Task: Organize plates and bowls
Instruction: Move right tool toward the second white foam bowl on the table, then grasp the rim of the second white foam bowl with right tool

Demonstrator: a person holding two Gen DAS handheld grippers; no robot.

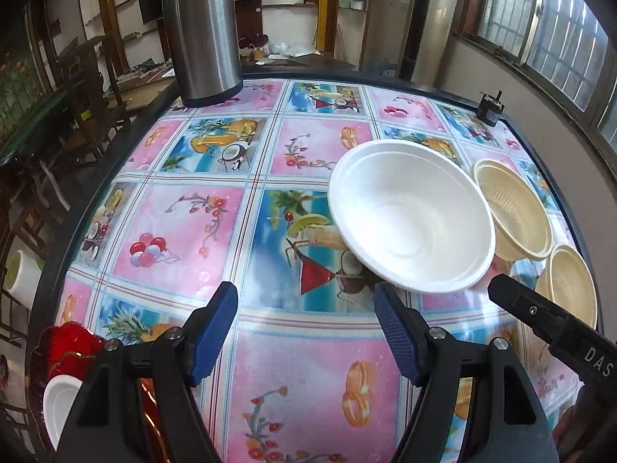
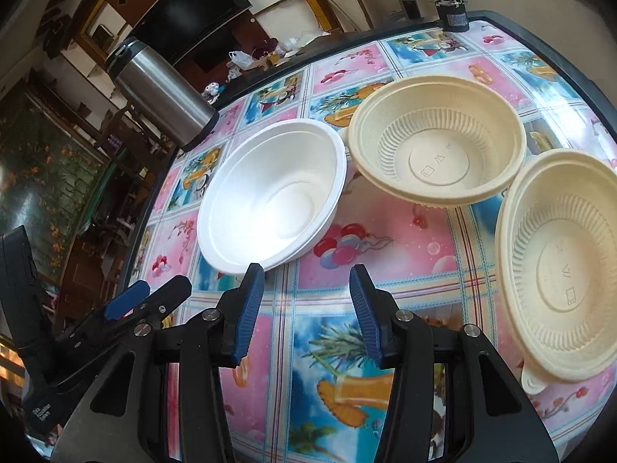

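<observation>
Both pairs of blue-padded fingers stand apart with nothing between them: I see my left gripper (image 1: 304, 332) spread wide over the patterned tablecloth (image 1: 185, 231), and my right gripper (image 2: 306, 316) parted more narrowly. From the right wrist, the white bowl (image 2: 273, 196) sits at eleven o'clock just beyond the fingertips, one beige ribbed bowl (image 2: 439, 142) at one o'clock touching it, and a second beige bowl (image 2: 563, 266) at three. Moulded symbols mark both beige bases, too small to read. On the right gripper's body I read "DAS" in the left view. A steel flask (image 1: 200, 31) stands at eleven, a small black device (image 1: 488, 110) at two, red and white dishes (image 1: 65, 370) at eight.
</observation>
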